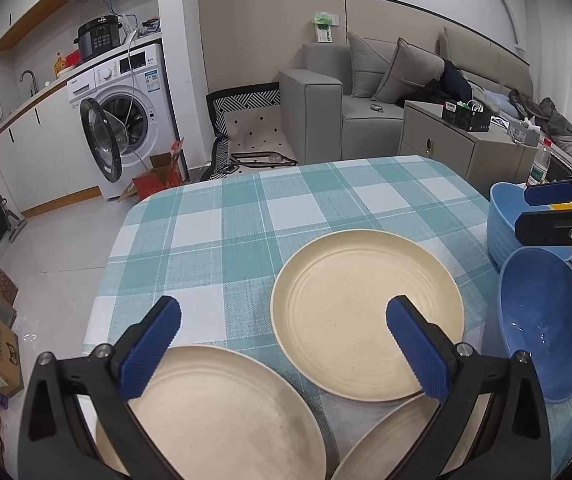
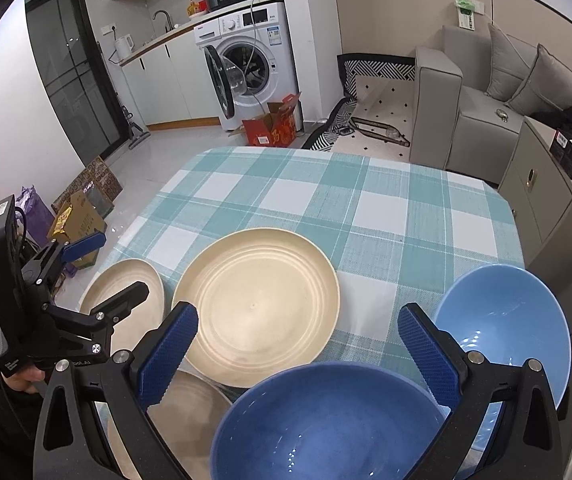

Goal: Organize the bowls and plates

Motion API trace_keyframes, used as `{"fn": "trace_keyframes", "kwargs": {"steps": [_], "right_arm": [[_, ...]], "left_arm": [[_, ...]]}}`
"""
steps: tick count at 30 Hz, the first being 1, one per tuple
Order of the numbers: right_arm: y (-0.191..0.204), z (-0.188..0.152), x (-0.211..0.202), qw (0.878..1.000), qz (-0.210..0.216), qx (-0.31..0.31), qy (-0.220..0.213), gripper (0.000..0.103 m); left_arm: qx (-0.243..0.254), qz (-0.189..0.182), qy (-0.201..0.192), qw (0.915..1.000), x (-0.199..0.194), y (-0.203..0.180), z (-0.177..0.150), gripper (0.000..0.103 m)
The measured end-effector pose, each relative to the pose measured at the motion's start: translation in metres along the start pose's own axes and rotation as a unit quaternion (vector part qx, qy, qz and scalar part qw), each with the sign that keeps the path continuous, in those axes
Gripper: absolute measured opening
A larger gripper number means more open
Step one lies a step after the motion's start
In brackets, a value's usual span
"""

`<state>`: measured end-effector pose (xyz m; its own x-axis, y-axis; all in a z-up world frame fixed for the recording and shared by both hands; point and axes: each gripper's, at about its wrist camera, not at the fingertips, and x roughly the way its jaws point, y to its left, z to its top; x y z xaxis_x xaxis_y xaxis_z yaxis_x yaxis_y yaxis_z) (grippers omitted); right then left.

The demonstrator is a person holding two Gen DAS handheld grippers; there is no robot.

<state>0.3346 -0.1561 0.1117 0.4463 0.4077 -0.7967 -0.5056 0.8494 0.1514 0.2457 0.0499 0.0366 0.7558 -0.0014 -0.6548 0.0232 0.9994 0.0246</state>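
The left gripper [image 1: 284,328] hovered above the near part of the table [image 1: 246,208], its blue-padded fingers [image 1: 150,344] spread wide with nothing between them. The right gripper [image 2: 297,344] was likewise spread wide and empty, positioned above the near right part of the table.

Three cream plates lay on the teal checked tablecloth [image 2: 325,200]:
- The centre plate [image 1: 365,312] lay flat, well inside the table edges.
- The left plate [image 1: 214,412] lay near the left edge, directly below the left finger of the left gripper.
- The near plate [image 1: 397,440] was only partly visible at the bottom of the left wrist view; the centre plate's rim overlapped it.

Two blue bowls stood on the right side of the table:
- The dark blue bowl [image 2: 325,424] stood closest to the right wrist camera, between the right gripper's fingers in that view. Contact could not be determined.
- The lighter blue bowl [image 2: 501,328] stood just beside it to the right; its rim passed behind the right finger [image 2: 425,356].

In the left wrist view, a light blue tub [image 1: 501,216] stood at the right table edge, beyond the bowls. The right gripper's fingertips showed in front of it.

A washing machine [image 2: 254,56] with its door open and a grey sofa [image 1: 333,108] stood beyond the table
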Motion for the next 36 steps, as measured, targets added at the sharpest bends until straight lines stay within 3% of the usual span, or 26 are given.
{"fn": "trace_keyframes", "kwargs": {"steps": [18,26,28,36], "right_arm": [[-0.006,0.014,0.056,0.998,-0.004,0.020,0.063,0.098],[-0.013,0.014,0.082,0.994,-0.010,0.039,0.098,0.092],[-0.016,0.014,0.089,0.993,-0.004,0.045,0.110,0.086],[-0.026,0.014,0.107,0.987,0.006,0.066,0.143,0.084]], "left_arm": [[-0.007,-0.007,0.043,0.9990,0.039,0.002,0.000,0.103],[-0.007,-0.013,0.060,0.9981,0.054,0.001,0.000,0.102],[-0.006,-0.013,0.067,0.9976,0.058,0.001,0.000,0.101],[-0.009,-0.026,0.088,0.9957,0.072,0.002,-0.003,0.091]]}}
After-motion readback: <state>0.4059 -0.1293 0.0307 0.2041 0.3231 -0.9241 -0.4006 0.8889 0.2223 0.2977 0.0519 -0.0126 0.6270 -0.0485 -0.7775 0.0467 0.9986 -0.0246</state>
